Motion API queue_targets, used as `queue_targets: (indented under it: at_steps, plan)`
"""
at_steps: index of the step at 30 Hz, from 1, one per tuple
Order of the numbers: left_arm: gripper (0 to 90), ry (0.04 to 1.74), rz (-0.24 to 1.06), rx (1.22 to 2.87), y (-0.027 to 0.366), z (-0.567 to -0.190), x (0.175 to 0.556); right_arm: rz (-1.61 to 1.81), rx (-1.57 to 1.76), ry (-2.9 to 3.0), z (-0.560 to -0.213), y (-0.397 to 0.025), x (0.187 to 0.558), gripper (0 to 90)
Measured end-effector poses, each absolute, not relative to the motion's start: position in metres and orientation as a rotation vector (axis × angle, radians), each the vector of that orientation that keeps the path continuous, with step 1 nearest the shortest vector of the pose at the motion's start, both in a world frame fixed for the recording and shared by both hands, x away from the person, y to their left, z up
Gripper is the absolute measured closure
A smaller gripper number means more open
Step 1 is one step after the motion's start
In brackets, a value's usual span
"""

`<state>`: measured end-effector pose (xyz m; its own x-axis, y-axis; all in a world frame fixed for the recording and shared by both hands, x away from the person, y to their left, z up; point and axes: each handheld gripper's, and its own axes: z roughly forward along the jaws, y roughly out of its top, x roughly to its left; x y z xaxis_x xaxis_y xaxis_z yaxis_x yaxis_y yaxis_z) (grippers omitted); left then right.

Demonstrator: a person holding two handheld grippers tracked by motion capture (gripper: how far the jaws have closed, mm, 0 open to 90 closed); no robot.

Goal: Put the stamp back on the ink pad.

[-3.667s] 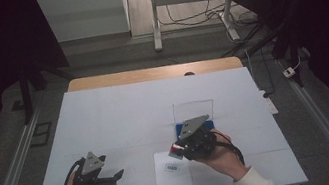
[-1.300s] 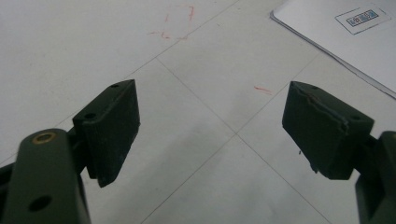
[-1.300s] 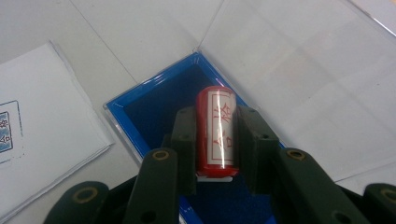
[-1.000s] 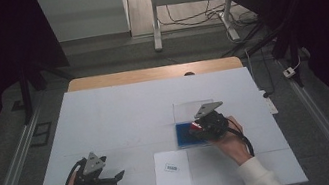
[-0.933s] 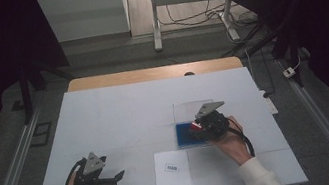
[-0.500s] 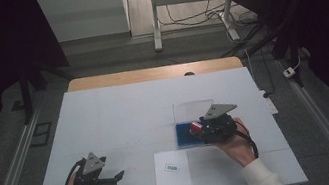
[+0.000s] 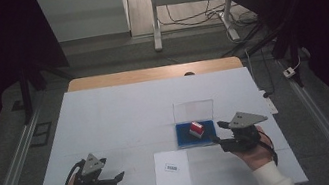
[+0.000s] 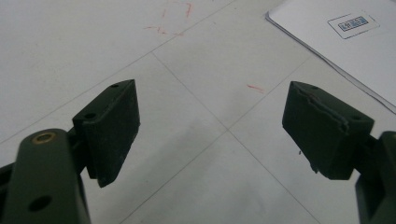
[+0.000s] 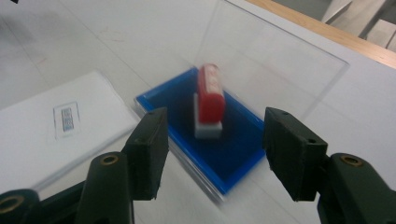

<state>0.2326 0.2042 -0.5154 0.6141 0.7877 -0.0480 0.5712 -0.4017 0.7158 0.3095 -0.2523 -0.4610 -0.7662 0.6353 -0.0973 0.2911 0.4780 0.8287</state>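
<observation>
Since earlier, right gripper (image 7: 215,141) backs off the stamp (image 7: 196,129), fingers wide, empty. Stamp stands on the blue pad (image 7: 195,138); inking looks done, paper (image 7: 173,174) unstamped. Left gripper (image 7: 116,177) rests open on the worktop (image 7: 115,116).

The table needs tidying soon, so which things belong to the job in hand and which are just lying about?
In the job:
red stamp, standing on the blue ink pad
clear lid, raised behind it
right gripper, jaws open beside the pad
labelled sheet

Lying about:
left gripper, open, idle
</observation>
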Motion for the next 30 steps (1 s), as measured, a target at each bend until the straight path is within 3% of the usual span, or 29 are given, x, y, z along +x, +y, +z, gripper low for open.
queue_targets:
  at_steps: [16,30]
  plan:
    - [18.8,1.045,0.391,2.131,0.2,-0.516,0.23,1.145,0.844,2.322,-0.488,-0.317,0.275,40.7]
    - [18.8,1.041,0.399,2.13,0.2,-0.516,0.23,1.163,0.807,2.361,-0.496,-0.31,0.277,40.7]
